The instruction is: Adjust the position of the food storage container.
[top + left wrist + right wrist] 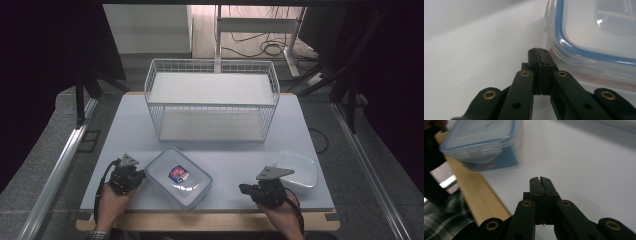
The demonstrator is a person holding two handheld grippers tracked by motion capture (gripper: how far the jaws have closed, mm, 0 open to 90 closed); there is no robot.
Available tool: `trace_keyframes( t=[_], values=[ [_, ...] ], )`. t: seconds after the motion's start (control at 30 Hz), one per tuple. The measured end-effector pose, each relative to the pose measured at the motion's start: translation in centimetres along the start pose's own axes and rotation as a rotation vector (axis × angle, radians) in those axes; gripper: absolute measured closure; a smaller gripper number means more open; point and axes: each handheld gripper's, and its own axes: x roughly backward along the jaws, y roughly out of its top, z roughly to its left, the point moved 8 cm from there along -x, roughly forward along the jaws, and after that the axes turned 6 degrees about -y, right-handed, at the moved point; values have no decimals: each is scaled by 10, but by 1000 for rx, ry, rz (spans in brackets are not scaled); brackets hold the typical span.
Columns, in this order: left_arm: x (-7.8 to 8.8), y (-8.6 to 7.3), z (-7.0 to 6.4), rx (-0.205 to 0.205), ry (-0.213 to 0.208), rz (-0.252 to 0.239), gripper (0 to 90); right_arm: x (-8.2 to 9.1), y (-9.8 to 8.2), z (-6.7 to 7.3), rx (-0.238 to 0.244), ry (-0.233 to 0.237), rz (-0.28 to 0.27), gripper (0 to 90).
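A clear plastic food box with a blue-sealed lid (178,178) lies near the table's front edge, a red and blue label showing through the lid. My left gripper (141,175) sits just left of it, shut and empty; in the left gripper view its joined tips (539,51) stand close beside the box's corner (584,50), and contact is unclear. My right gripper (243,189) rests to the right of the box, pointing left toward it, jaws shut with nothing between them (540,180). The box (481,142) lies farther off in the right gripper view.
A white wire basket (212,100) stands at the back middle of the grey table top (125,125). A second clear container (297,171), without a lid, sits at the front right behind my right gripper. The wooden table edge (476,197) runs along the front.
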Motion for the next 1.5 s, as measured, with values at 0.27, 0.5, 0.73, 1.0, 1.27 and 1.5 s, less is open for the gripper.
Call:
trace_keyframes(
  t=[0.27, 0.5, 0.73, 1.0, 1.27, 1.5],
  values=[
    [-7, 1, -25, -33, -67, 11, 900, -18, -4, 29, 34, 69, 48, 878],
    [-13, 3, -51, -63, -106, 24, 900, -19, -6, 22, 33, 11, 63, 872],
    [-15, 5, -71, -78, -164, 21, 900, -14, -3, -7, -21, -68, 49, 874],
    [-15, 1, -91, -99, -202, 28, 900, -16, 1, -31, -44, -146, 42, 876],
    [-18, 0, -105, -117, -232, 37, 897, -16, 5, -47, -77, -186, 36, 876],
    [-6, 1, -93, -127, -200, 6, 812, -13, 4, -49, -65, -193, 36, 794]
  ],
)
